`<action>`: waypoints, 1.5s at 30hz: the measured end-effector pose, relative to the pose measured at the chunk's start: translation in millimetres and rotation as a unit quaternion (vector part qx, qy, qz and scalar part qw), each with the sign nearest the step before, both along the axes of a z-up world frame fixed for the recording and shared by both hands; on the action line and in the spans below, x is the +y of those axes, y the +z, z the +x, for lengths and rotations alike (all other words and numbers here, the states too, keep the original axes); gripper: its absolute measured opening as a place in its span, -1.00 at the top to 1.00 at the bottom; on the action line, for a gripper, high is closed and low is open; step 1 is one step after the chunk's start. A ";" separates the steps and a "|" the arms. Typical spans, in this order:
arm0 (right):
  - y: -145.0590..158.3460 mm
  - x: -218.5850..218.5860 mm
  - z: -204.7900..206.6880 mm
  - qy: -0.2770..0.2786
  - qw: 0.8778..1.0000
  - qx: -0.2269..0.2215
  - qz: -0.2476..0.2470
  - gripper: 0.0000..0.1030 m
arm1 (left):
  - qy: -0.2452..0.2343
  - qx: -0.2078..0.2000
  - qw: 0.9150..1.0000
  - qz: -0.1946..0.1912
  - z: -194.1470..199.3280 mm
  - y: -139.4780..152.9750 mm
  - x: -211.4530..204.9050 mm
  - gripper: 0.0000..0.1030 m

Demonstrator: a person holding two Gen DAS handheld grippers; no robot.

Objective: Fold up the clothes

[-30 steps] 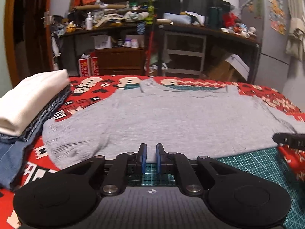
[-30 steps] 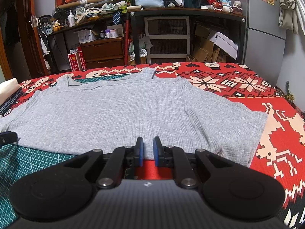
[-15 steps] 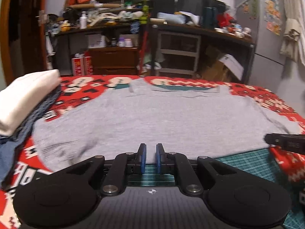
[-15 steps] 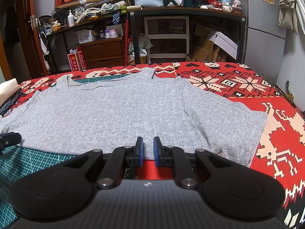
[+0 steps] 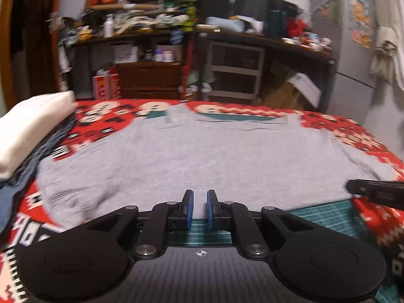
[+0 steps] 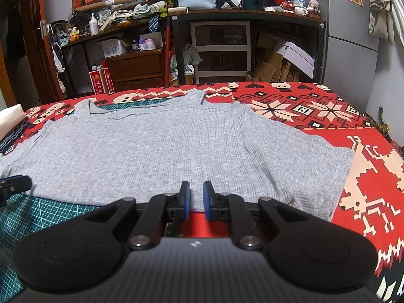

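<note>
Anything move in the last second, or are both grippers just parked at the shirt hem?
The left gripper moved: its view is blurred and has slid sideways, the folded stack sitting further left and the shirt's left sleeve looking more rumpled. Nothing was grasped or let go. The right gripper stayed put, both stayed slightly open, and the gray shirt still lies flat.
</note>
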State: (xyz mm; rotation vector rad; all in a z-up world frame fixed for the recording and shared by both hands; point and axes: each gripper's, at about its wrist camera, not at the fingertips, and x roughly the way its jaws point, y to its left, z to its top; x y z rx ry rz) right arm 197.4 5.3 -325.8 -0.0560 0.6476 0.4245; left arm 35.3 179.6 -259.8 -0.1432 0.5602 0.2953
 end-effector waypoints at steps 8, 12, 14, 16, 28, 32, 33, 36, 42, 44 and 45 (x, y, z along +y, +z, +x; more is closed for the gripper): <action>-0.4 -1.1 0.4 0.002 1.000 0.000 0.001 0.76 | -0.035 0.016 0.999 0.004 20.1 -5.7 -23.7 0.81; -0.1 -1.1 1.0 0.001 1.000 0.002 0.002 0.75 | -0.006 0.016 1.000 -0.008 13.9 -6.0 -11.0 0.81; -0.1 -0.8 1.1 0.001 1.000 0.002 0.003 0.75 | 0.002 0.015 1.000 -0.011 9.0 -7.0 -5.8 0.81; 0.0 -1.1 1.0 0.001 1.000 0.002 0.003 0.75 | 0.005 0.015 1.000 -0.011 5.3 -6.9 -2.9 0.81; 13.2 26.4 -24.1 0.088 0.996 -0.028 0.009 0.80 | 0.012 0.001 1.000 -0.016 -4.9 -1.0 5.0 0.81; 11.0 55.5 -31.3 0.134 0.991 -0.017 0.010 0.81 | 0.020 0.005 1.000 -0.020 -7.2 -3.2 10.4 0.81; 10.3 61.1 -32.6 0.142 0.990 -0.013 0.012 0.81 | 0.022 0.006 1.000 -0.021 -7.8 -4.0 12.2 0.81; 6.3 71.2 -35.2 0.156 0.988 -0.003 0.009 0.81 | 0.023 0.010 1.000 -0.018 -8.6 -5.1 14.0 0.81; 9.0 53.6 -32.0 0.135 0.991 0.008 0.019 0.81 | 0.024 0.007 0.999 -0.022 -9.2 -5.6 16.2 0.81; 9.7 44.1 -27.6 0.119 0.993 0.009 0.021 0.81 | 0.024 0.007 0.999 -0.022 -8.6 -6.0 16.2 0.81; 9.7 39.7 -25.1 0.109 0.994 0.011 0.020 0.81 | 0.023 0.007 0.999 -0.021 -8.1 -6.0 16.0 0.81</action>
